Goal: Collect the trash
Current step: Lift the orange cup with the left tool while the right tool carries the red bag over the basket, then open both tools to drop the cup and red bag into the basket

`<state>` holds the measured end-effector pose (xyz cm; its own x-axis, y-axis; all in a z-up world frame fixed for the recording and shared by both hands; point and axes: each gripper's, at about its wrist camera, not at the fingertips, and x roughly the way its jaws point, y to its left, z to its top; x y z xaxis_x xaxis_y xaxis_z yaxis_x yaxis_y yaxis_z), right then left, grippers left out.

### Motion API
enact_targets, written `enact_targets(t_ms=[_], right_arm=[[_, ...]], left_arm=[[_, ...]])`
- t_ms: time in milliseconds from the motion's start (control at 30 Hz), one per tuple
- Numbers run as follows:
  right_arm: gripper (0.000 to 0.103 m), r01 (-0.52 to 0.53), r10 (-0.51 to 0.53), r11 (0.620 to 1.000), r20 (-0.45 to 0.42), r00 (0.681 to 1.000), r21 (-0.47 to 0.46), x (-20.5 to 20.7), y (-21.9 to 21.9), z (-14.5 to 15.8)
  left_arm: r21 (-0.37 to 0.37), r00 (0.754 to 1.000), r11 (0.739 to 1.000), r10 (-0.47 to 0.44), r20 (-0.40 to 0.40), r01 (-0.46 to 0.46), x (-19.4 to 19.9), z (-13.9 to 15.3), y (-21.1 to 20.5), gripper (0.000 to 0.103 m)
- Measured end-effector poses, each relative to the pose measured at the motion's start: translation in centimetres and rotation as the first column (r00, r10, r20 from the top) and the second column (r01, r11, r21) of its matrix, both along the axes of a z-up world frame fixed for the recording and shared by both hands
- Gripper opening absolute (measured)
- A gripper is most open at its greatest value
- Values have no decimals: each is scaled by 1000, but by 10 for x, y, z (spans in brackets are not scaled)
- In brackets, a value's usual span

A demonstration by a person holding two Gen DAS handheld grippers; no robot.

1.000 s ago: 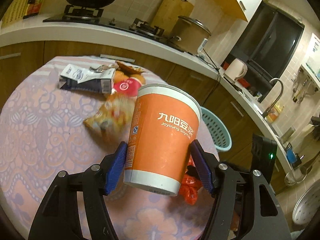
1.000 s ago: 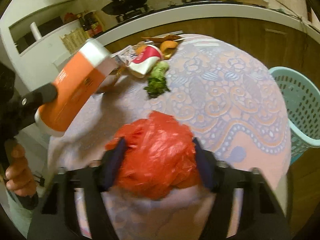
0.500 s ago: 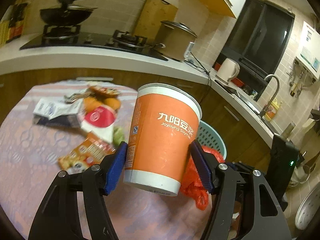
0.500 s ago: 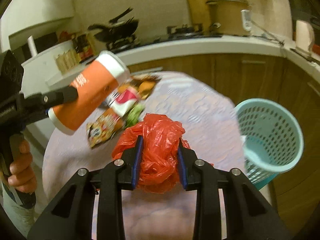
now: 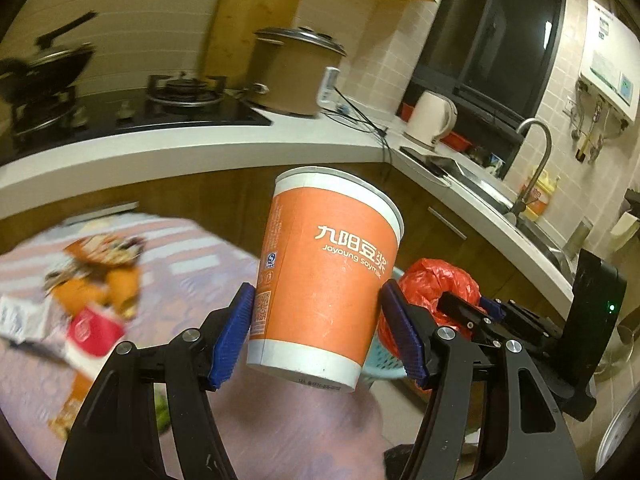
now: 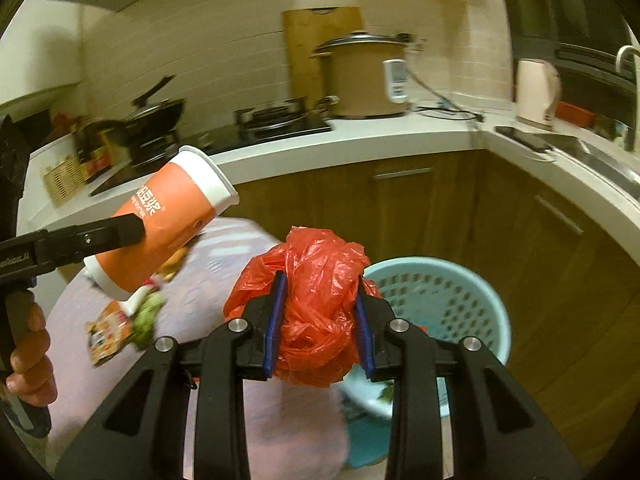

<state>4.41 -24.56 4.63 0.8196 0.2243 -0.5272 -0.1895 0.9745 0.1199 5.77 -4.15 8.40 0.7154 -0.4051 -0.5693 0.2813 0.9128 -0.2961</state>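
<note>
Two pieces of trash we carry above the table (image 6: 200,264): left gripper (image 5: 316,330) fingers pinch the light, crushable orange cup (image 5: 326,276) low on its wall; right gripper (image 6: 318,322) fingers squeeze the soft red bag (image 6: 316,280) beside the basket (image 6: 448,300).

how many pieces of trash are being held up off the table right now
2: the orange paper cup in the left claw, and the crumpled red plastic bag in the right claw near the blue basket. More litter lies on the table.
</note>
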Motion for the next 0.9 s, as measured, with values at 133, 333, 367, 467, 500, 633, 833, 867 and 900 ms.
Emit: enact_targets(t_ms=[133,333,367,467,500,633,833,867,900], right_arm=[[28,56,-56,998,-21,998,5,26,-28,-6],[28,141,-140,990,-95,986,10,65,-64,-35],[28,157,-155,988,-113,982,8,72,-69,-41],[28,196,-194,981,-172,966,-6,86,-81,-62],[28,208,-208,978,-188,960,-20,90,-82,-68],[28,229,-233,972,-249,940,-44,101,-89,-91],[30,246,-256,967,-290,922,-69,110,-97,-107],[31,249,-259,966,-293,920,-71,111,-99,-109],[31,254,-265,964,-296,918,-74,112,-100,-110]], left_arm=[[9,999,999,-43,-16,43,31,-7,-35,63],[21,995,996,-84,-61,85,71,-36,-80,63],[24,994,996,-87,-70,89,76,-41,-84,63],[37,988,994,-97,-117,102,95,-62,-100,63],[41,986,993,-103,-132,110,100,-71,-105,63],[46,975,990,-124,-183,135,116,-97,-120,63],[43,963,987,-143,-228,156,127,-119,-133,63],[47,962,986,-143,-233,158,129,-122,-134,63],[50,961,986,-143,-239,159,130,-124,-136,63]])
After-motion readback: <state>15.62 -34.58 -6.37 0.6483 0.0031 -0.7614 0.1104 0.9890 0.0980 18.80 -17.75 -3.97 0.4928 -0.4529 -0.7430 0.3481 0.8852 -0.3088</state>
